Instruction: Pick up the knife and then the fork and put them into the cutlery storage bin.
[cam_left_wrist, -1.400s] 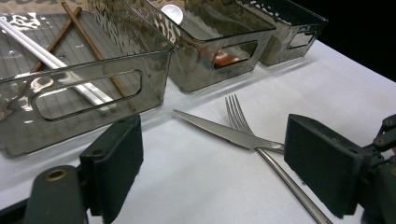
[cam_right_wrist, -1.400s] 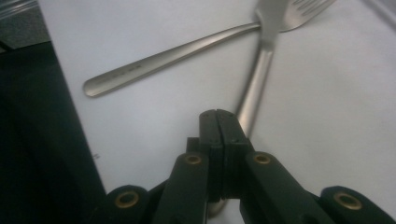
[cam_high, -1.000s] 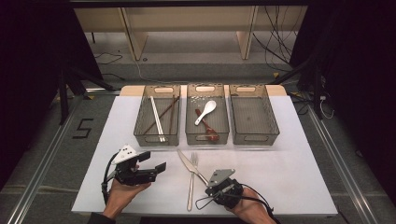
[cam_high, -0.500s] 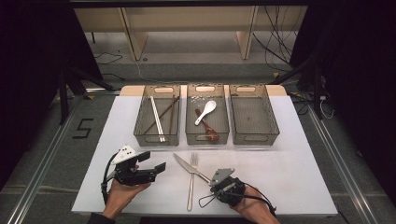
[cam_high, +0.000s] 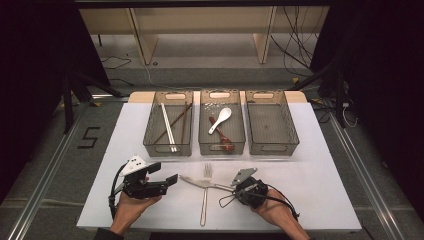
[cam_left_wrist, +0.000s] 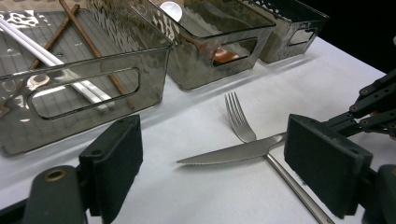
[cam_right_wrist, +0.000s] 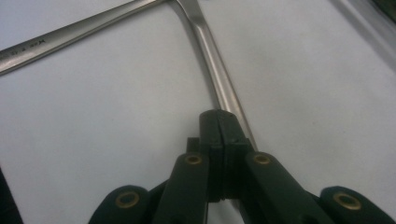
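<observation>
Now, right gripper (cam_high: 231, 188): jaws clenched tight on the knife's handle, near edge of the table, right of centre; in the right gripper view the black pads (cam_right_wrist: 219, 135) meet flat over the steel shaft.
Knife (cam_high: 200, 182): held by its handle, blade pointing left, crossing over the fork; the serrated edge shows clearly in the left gripper view (cam_left_wrist: 229, 154).
Fork (cam_high: 204, 197): flat on the white table (cam_high: 320, 175), tines toward the far side, handle running near; the knife crosses it just below the tines.
Left gripper (cam_high: 167, 177): released, jaws wide apart, nothing between them, low over the table, left of the knife tip and aimed at it.
Left bin (cam_high: 169, 131): far side, holds chopsticks (cam_high: 167, 127), white and brown.
Middle bin (cam_high: 222, 145): a white spoon (cam_high: 220, 120) and a brown one (cam_high: 222, 137) inside.
Right bin (cam_high: 271, 130): stands beside the middle one, on the far side of the right gripper.
</observation>
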